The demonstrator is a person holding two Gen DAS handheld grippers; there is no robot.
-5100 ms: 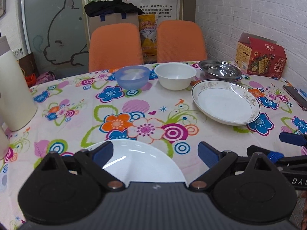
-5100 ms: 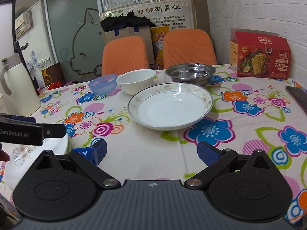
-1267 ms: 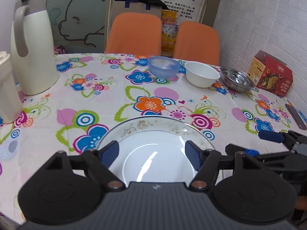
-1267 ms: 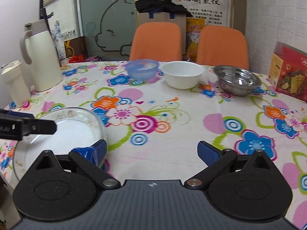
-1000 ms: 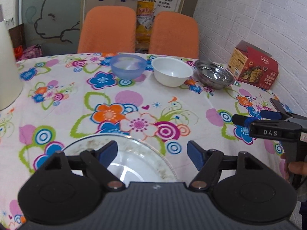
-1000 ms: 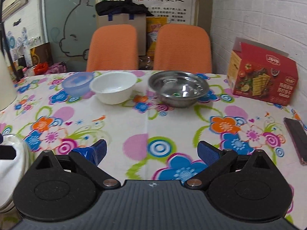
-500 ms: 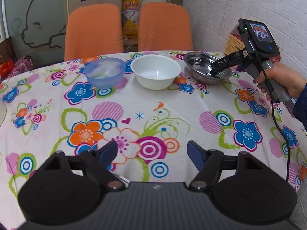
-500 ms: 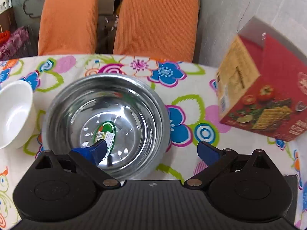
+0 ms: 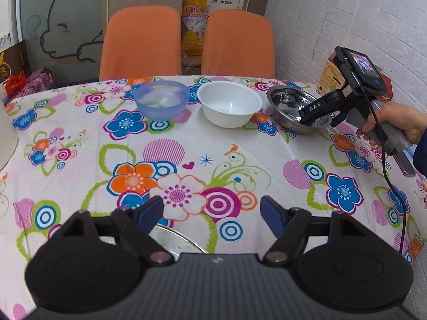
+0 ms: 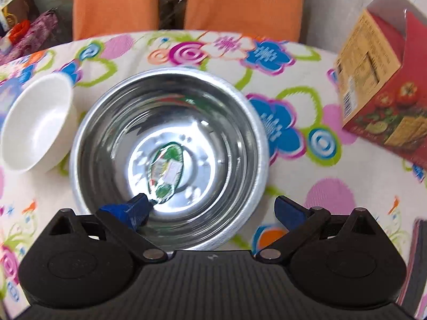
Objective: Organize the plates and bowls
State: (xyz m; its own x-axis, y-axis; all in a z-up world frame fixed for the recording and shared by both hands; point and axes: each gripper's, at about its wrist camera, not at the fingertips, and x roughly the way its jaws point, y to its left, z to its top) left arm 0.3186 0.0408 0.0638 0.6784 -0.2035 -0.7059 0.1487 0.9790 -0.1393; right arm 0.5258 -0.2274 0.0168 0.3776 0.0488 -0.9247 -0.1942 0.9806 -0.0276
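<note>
Right gripper point(image 10: 210, 208) over steel bowl point(image 10: 170, 157), fingers spread wide, nothing gripped: left finger point(image 10: 128, 209) inside the bowl near the bottom sticker, right finger outside past the near rim, rim between them. Contact with the metal not clear. In left wrist view, same tool seen from the side, held by a hand point(image 9: 400, 122) in a blue sleeve, tip dipping into the steel bowl point(image 9: 291, 106).

Left gripper point(image 9: 212, 210) low over the near table edge, fingers released and wide apart, empty. Just below its left finger, partly hidden by the gripper body, rim of a patterned plate point(image 9: 173, 240) on the floral tablecloth point(image 9: 80, 138); whether more lies under it cannot be told.

Three bowls in a row at the far side: blue plastic bowl point(image 9: 161, 98) left, white bowl point(image 9: 229, 104) middle, steel bowl right, close together but apart. White bowl point(image 10: 34, 122) just beside the steel one in right wrist view.

Red cracker box point(image 10: 384, 85) on the right, top flap open. Two orange chairs point(image 9: 141, 42) behind the table. Dark flat object at right edge, blurred.
</note>
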